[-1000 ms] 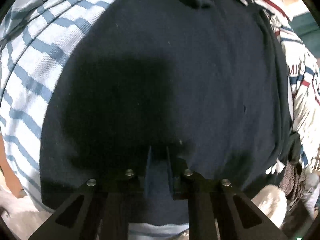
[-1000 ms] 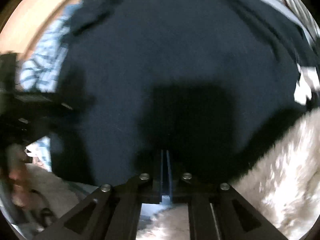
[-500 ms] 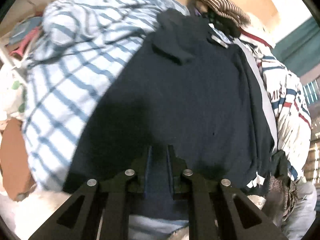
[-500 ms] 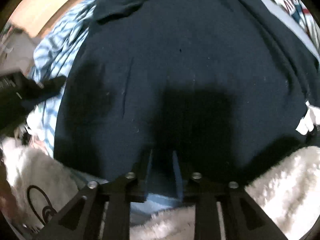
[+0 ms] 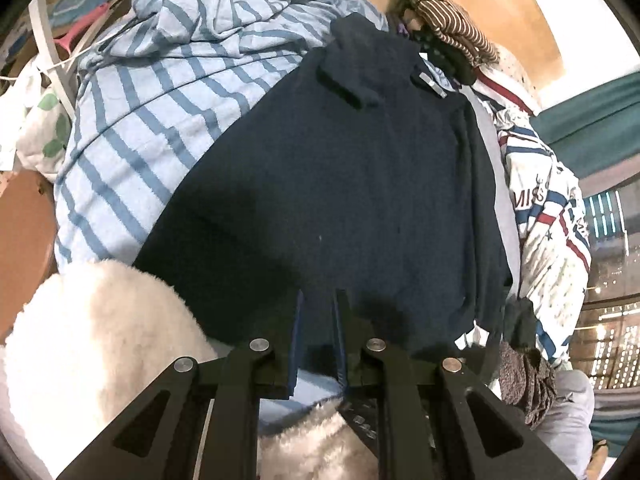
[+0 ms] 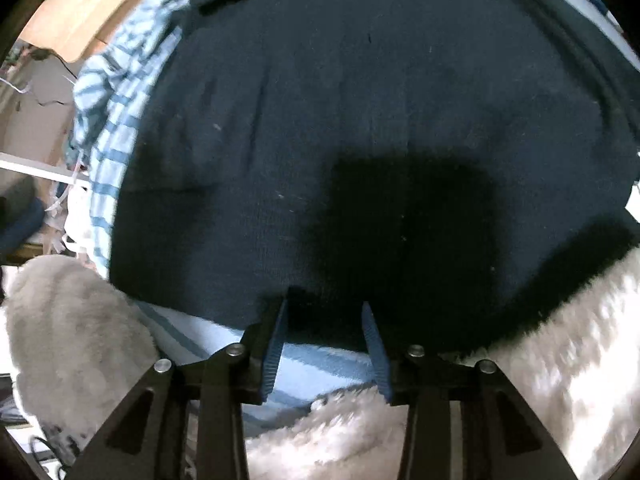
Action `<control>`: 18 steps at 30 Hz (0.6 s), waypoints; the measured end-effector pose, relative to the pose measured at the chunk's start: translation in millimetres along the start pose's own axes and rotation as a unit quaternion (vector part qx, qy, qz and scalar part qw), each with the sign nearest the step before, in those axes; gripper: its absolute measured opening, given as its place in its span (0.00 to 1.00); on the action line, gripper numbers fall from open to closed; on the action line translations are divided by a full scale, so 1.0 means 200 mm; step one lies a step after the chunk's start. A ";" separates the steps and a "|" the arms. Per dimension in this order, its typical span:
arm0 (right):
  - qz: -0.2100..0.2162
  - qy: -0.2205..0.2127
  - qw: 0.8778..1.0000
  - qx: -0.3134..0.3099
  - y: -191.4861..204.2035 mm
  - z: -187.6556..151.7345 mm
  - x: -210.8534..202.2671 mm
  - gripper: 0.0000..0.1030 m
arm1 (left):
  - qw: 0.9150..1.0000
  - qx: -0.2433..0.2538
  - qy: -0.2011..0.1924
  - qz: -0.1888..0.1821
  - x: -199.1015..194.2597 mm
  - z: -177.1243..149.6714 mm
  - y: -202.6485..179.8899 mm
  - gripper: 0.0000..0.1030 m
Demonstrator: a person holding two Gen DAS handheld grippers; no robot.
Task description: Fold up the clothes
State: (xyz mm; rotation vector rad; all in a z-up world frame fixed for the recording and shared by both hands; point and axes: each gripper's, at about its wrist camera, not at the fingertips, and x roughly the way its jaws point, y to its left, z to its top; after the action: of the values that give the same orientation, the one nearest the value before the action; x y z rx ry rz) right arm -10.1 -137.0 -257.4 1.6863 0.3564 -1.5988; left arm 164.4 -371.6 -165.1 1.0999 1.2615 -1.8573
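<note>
Since the navy top [image 5: 340, 184] lies spread flat on the striped bedding [image 5: 132, 128], seemingly for folding, both the left gripper [image 5: 318, 320] and right gripper [image 6: 326, 320] stand parted, empty, at its near hem.

Both views are fisheye, bent hard at the edges, with black corners. The left wrist view is sharp and warmly lit; bright window glare sits at its right edge. The right wrist view is dimmer, with motion blur on the fleece [image 6: 560, 360] at right. A heavy gripper shadow lies across the navy top [image 6: 360, 120].
</note>
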 end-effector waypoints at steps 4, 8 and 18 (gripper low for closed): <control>0.024 -0.068 0.997 0.000 0.01 -0.04 -0.27 0.41 | 1.000 0.014 -0.020 0.003 -0.09 -0.01 -0.08 0.14; 0.017 -0.133 0.991 -0.007 0.19 -0.01 -0.40 0.43 | 0.998 0.042 -0.047 -0.007 -0.25 -0.07 -0.21 0.14; -0.022 -0.271 0.962 -0.020 0.26 -0.27 -0.95 0.45 | 0.979 0.166 -0.118 -0.025 -0.68 -0.49 -0.62 0.14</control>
State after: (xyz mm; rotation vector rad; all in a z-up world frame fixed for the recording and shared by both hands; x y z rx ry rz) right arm 29.6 -77.5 -65.6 1.1496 0.1436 -1.9889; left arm 148.5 -231.7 -12.4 0.9817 0.8724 -2.2184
